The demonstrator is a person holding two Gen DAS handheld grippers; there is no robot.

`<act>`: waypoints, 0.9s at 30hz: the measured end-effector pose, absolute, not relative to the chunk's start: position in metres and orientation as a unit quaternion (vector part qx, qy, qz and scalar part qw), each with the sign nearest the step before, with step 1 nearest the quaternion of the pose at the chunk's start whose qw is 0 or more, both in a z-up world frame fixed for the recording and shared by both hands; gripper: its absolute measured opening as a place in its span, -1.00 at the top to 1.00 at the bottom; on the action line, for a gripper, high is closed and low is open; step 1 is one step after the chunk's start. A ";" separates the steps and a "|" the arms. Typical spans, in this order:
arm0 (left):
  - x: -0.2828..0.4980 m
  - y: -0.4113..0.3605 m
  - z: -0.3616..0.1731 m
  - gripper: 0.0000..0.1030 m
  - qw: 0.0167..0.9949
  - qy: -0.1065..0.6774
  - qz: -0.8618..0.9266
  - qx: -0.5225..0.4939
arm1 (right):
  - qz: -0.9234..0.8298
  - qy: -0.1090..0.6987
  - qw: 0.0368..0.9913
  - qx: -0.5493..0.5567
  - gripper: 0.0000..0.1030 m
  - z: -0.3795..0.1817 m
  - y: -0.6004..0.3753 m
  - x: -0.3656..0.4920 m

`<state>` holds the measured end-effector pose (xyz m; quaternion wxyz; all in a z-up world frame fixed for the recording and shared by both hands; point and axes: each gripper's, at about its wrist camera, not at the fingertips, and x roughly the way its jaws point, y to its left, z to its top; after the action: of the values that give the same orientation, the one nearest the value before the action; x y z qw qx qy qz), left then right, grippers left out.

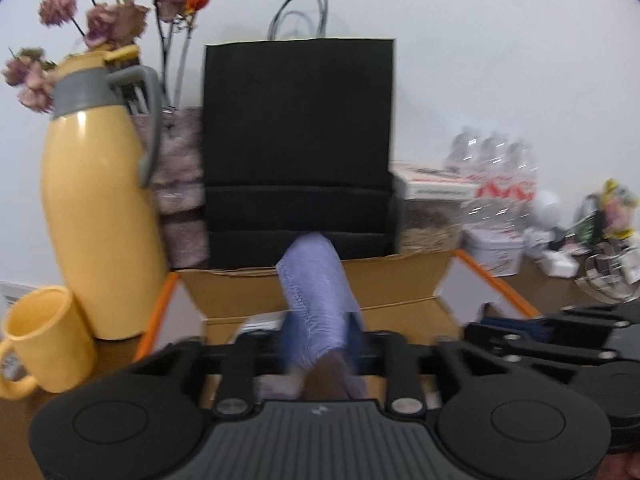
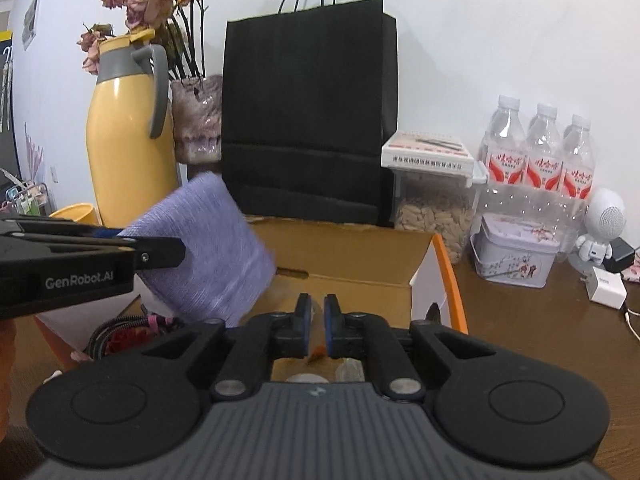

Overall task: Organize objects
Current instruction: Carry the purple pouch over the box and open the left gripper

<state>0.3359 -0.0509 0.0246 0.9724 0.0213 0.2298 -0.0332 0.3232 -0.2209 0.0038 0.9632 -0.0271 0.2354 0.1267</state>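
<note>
A person holds two handheld grippers over an open cardboard box with orange-edged flaps, which sits on a brown wooden counter. The left gripper has a lavender spool of thread between its fingers, which stand partly apart; in the left wrist view the spool rises tilted from between them, blurred, and whether the pads still press on it cannot be told. In the right wrist view the spool hangs above the left side of the box, with the left gripper's black finger crossing in front of it. The right gripper points into the box, its blue-padded fingers a narrow gap apart with nothing between them. Inside the box, at lower left, lies a coiled dark cable. Behind the box stands a black paper bag with cord handles. To its left are a yellow thermos jug with a grey handle, a yellow mug and a vase of dried flowers. To the right stand a clear container of seeds, water bottles with red labels, a floral tin and a small white robot figure.
</note>
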 end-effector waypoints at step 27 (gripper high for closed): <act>0.324 -0.046 0.033 -1.00 0.975 0.219 0.021 0.040 | 0.106 0.227 0.967 -0.045 -1.00 0.009 -0.220 0.309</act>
<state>0.3239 -0.0465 0.0326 0.9746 0.0404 0.2191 0.0211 0.3085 -0.2202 0.0090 0.9670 -0.0447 0.2274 0.1062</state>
